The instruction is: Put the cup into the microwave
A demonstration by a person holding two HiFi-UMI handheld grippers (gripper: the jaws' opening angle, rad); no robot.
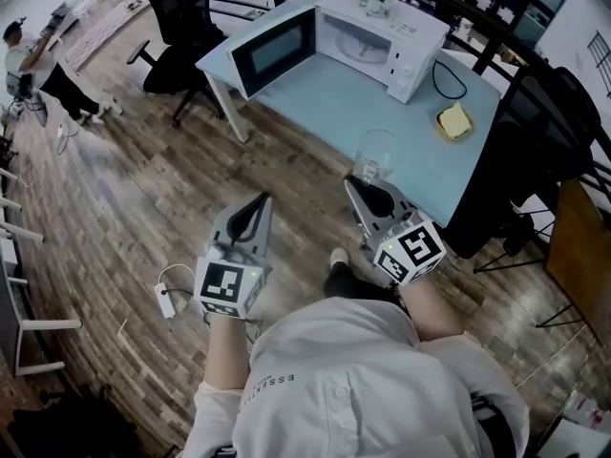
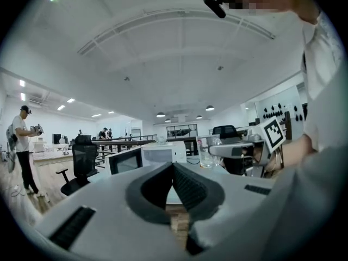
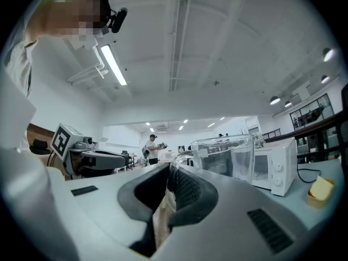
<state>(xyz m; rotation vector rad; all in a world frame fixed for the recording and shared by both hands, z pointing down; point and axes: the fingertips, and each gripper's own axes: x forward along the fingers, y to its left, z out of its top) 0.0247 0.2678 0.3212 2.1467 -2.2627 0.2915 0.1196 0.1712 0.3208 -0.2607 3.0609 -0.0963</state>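
A clear glass cup (image 1: 374, 156) stands on the light blue table (image 1: 315, 103) close to its near edge. Behind it is the white microwave (image 1: 382, 41), its door (image 1: 274, 52) swung open to the left. My right gripper (image 1: 352, 184) points level at the cup with its jaws shut and its tips right at the cup's base. In the right gripper view the cup (image 3: 228, 156) rises just past the shut gripper (image 3: 170, 170); I cannot tell whether they touch. My left gripper (image 1: 263, 199) is shut and empty, held over the floor left of the table; its tips (image 2: 173, 166) meet.
A yellow sponge on a dish (image 1: 455, 120) lies right of the microwave, beside a black cable (image 1: 449, 79). Black office chairs stand at the back left (image 1: 181, 27) and at the right (image 1: 544, 132). A white power strip (image 1: 165, 300) lies on the wood floor. A person (image 1: 33, 65) stands far left.
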